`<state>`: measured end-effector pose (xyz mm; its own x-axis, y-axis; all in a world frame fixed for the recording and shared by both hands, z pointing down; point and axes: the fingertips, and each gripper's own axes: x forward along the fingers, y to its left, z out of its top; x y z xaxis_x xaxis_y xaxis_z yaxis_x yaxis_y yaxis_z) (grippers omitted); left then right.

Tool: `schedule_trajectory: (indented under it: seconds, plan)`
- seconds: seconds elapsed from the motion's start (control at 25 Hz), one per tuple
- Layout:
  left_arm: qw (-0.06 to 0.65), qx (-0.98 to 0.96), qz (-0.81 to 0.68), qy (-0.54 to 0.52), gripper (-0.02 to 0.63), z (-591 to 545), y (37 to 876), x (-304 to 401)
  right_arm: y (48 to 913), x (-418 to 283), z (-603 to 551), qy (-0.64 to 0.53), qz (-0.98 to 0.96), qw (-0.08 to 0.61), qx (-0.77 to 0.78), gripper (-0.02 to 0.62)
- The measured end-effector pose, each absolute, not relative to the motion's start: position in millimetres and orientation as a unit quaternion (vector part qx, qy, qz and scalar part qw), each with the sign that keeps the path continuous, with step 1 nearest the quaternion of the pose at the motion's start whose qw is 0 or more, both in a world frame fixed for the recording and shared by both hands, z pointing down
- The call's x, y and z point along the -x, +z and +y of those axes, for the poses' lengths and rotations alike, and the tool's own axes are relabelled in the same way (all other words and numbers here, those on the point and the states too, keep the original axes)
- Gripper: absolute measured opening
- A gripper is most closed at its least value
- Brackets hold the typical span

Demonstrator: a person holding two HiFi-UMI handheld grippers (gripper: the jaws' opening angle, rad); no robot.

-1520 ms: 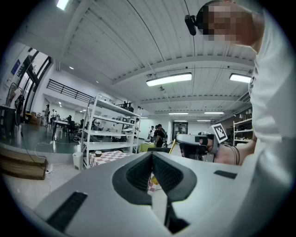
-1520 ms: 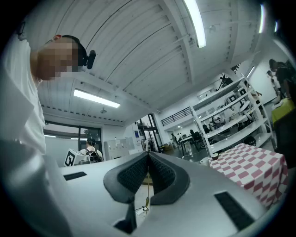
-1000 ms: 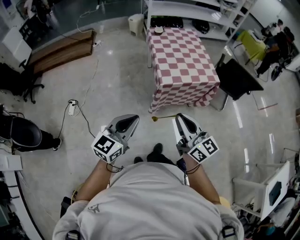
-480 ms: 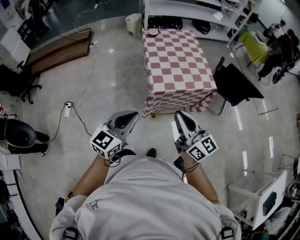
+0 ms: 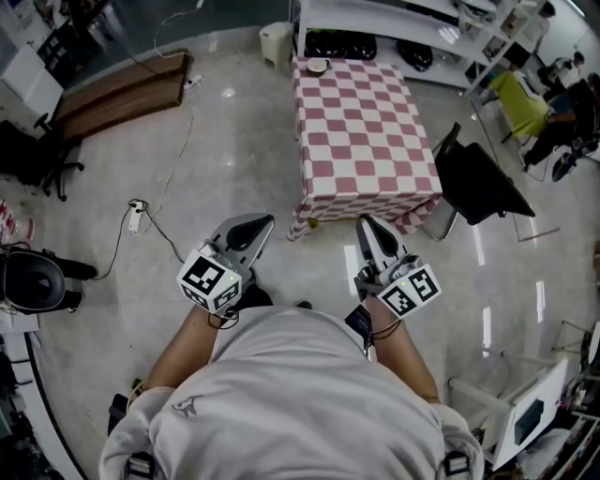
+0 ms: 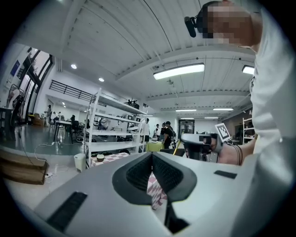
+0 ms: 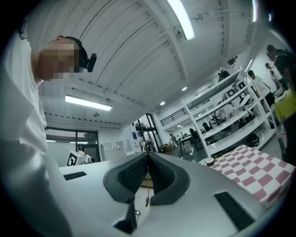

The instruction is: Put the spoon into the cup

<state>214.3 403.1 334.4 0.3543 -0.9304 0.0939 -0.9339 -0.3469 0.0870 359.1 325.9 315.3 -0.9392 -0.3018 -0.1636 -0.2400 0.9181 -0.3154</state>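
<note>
A small brown-and-white cup (image 5: 318, 66) stands at the far end of the table with the red-and-white checked cloth (image 5: 367, 131). It also shows in the left gripper view (image 6: 100, 158) and the right gripper view (image 7: 209, 161). My right gripper (image 5: 367, 225) is shut on a thin gold spoon (image 7: 147, 190). The spoon sticks out to the left, and its bowl (image 5: 312, 223) is just before the table's near edge. My left gripper (image 5: 255, 223) is shut with nothing in it. Both are held level in front of my body, short of the table.
White shelving (image 5: 394, 23) stands behind the table. A black chair (image 5: 473, 178) is at its right side. A wooden bench (image 5: 122, 98) and floor cables (image 5: 150, 216) lie to the left. People sit at the far right (image 5: 562, 94).
I have stepped closer to the table; its near edge now lies just ahead of the gripper tips. Both grippers stay shut, the spoon still in the right one.
</note>
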Motion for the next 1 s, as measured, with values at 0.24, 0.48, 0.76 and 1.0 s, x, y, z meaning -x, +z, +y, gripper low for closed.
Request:
schedule_trajectory:
  seconds: [0.24, 0.48, 0.76, 1.0]
  plan:
    - [0.069, -0.825, -0.561, 0.011, 0.014, 377, 338, -169, 311, -309, 307, -0.14, 0.976, 0.096, 0.134, 0.034]
    - [0.061, -0.828, -0.558, 0.008, 0.014, 358, 326, -104, 302, -243, 287, -0.136, 0.976, 0.095, 0.138, 0.034]
    - [0.054, -0.832, -0.552, 0.008, 0.014, 353, 314, -24, 291, -173, 272, -0.134, 0.972, 0.108, 0.159, 0.034]
    - [0.058, -0.834, -0.548, 0.015, 0.014, 345, 311, 26, 295, -131, 260, -0.146, 0.968, 0.107, 0.176, 0.034]
